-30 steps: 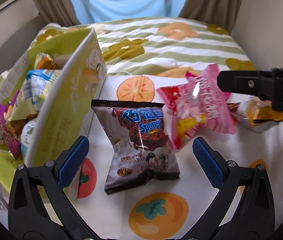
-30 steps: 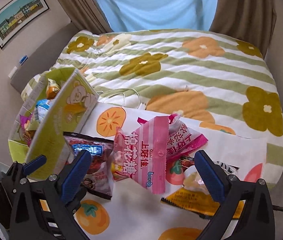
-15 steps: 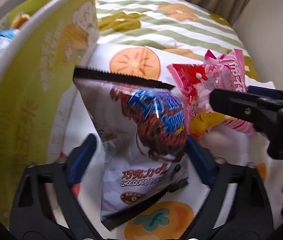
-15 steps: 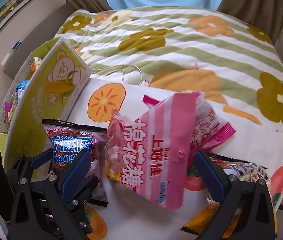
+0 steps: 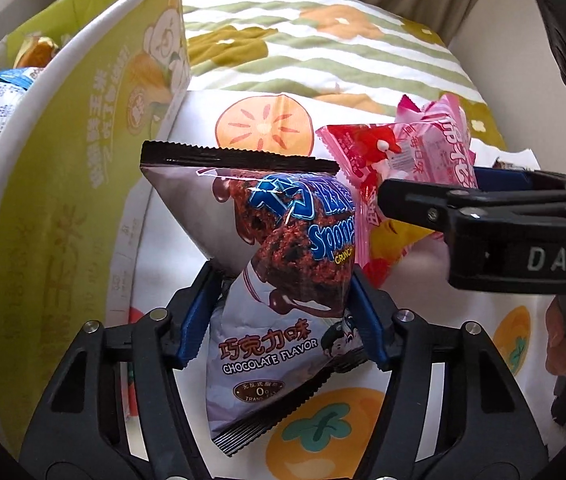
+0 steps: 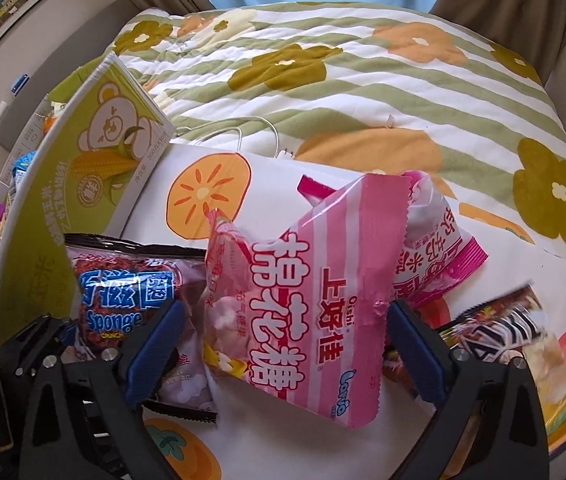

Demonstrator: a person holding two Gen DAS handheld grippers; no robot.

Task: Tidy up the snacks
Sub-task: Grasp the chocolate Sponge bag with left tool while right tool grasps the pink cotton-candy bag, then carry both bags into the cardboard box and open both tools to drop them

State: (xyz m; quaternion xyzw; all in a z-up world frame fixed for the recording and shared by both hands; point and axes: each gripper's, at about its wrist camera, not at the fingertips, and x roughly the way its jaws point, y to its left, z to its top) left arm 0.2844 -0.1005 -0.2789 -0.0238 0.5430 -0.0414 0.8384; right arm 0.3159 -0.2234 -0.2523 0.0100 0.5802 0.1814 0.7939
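At six o'clock on the worktop (image 5: 423,432), the chocolate snack bag (image 5: 283,280) is pinched mid-body by the left gripper (image 5: 283,312). Beside it at three o'clock, the pink marshmallow bag (image 6: 307,300) is straddled by the right gripper (image 6: 283,344), fingers wide. Both bags are judged light, crinkly, slippery; a grip across the puffy middle is advised.

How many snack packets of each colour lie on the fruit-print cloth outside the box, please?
Pink: 2, the marshmallow bag and the pink bag behind it.
Brown: 1, the chocolate packet.
Yellow and dark: 1, the blurred packet; there may be more there.
Total: 4, at least.
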